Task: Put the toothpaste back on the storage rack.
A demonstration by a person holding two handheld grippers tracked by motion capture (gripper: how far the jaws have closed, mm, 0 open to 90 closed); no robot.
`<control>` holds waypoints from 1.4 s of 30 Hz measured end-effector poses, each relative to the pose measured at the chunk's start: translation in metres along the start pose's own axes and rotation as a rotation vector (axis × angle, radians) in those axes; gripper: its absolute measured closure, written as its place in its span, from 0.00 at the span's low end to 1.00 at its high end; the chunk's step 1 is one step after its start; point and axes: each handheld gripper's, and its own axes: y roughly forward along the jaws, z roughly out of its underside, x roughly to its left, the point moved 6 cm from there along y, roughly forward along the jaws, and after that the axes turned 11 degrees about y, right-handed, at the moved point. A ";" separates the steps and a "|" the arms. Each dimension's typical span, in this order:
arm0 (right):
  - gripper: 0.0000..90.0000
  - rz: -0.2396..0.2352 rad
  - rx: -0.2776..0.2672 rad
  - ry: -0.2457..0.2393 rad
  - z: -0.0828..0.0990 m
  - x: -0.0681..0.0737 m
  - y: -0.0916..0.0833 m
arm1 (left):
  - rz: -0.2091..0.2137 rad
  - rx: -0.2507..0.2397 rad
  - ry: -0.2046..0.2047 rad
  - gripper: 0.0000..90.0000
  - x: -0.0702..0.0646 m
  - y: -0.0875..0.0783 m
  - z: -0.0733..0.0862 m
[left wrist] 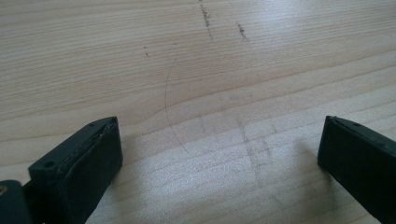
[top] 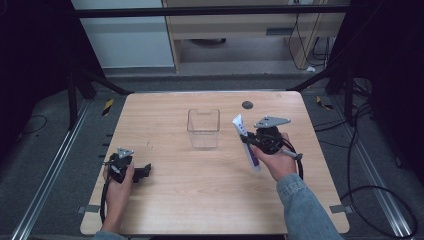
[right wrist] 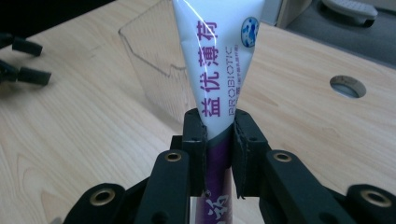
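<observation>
A white and purple toothpaste tube [top: 247, 142] [right wrist: 217, 65] is held above the table, its flat crimped end pointing away and up. My right gripper [top: 252, 144] [right wrist: 219, 149] is shut on the tube's middle, to the right of a clear plastic bin [top: 203, 128] [right wrist: 156, 70] standing at the table's centre. My left gripper [top: 144, 171] [left wrist: 219, 158] rests low at the table's left front, open, with bare wood between its fingers [left wrist: 88, 163].
The wooden table [top: 200, 200] has a round cable hole [top: 247, 105] [right wrist: 348, 86] at its back right. Metal frame rails and cables run along both sides on the floor. Faint pencil marks [left wrist: 224, 25] lie on the wood ahead of the left gripper.
</observation>
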 end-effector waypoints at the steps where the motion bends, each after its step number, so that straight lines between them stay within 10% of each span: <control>1: 0.86 0.004 -0.011 0.002 -0.002 0.001 0.001 | 0.000 0.000 0.001 0.00 0.000 0.000 0.000; 42: 0.86 0.128 -0.380 0.139 -0.134 0.040 0.022 | -0.009 0.001 -0.005 0.00 -0.002 -0.001 0.001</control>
